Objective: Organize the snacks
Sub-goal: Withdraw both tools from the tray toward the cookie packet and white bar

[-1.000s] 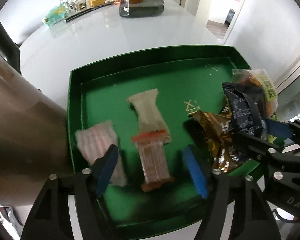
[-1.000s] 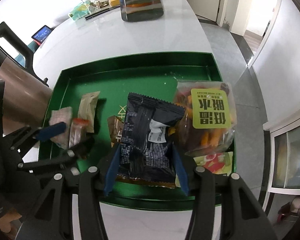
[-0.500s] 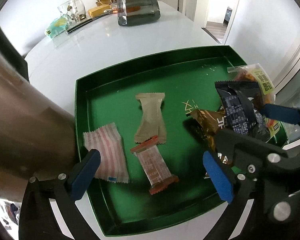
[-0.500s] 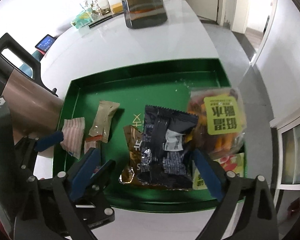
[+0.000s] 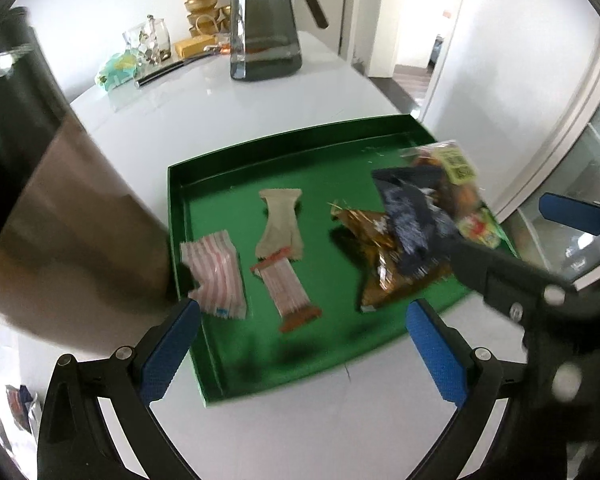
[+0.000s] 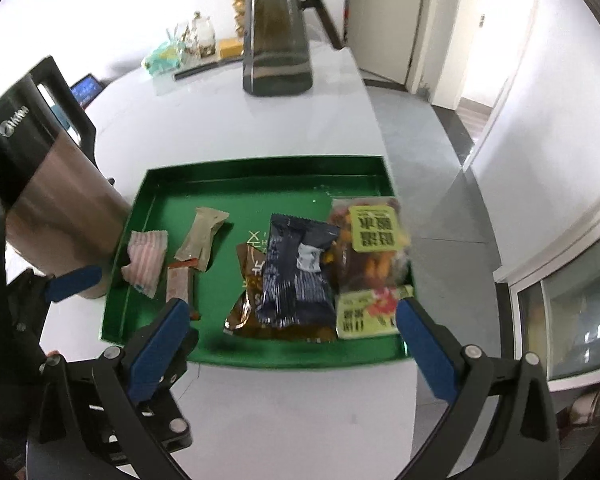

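Note:
A green tray (image 5: 268,148) (image 6: 260,168) on the white table holds several snacks. At its left lie a pink striped packet (image 5: 216,272) (image 6: 146,258), a beige packet (image 5: 280,222) (image 6: 202,236) and a red-ended bar (image 5: 286,294) (image 6: 178,286). At its right lie a gold packet (image 5: 380,264) (image 6: 248,304), a dark blue packet (image 5: 410,216) (image 6: 298,272), an orange snack bag with a yellow label (image 5: 452,172) (image 6: 370,248) and a green-labelled packet (image 6: 366,316). My left gripper (image 5: 302,344) is open and empty above the tray's near edge. My right gripper (image 6: 292,344) is open and empty, raised over the near edge.
A copper kettle (image 5: 60,208) (image 6: 48,200) stands against the tray's left side. A dark glass pitcher (image 5: 264,32) (image 6: 278,36) stands at the back. Glassware (image 5: 148,42), a yellow box (image 5: 194,46) and a teal packet (image 5: 118,68) sit at the far left.
Both grippers opened wide and drew back and up from the tray. The right gripper let go of the dark blue packet, which now lies on the gold packet. The left gripper left the bar lying.

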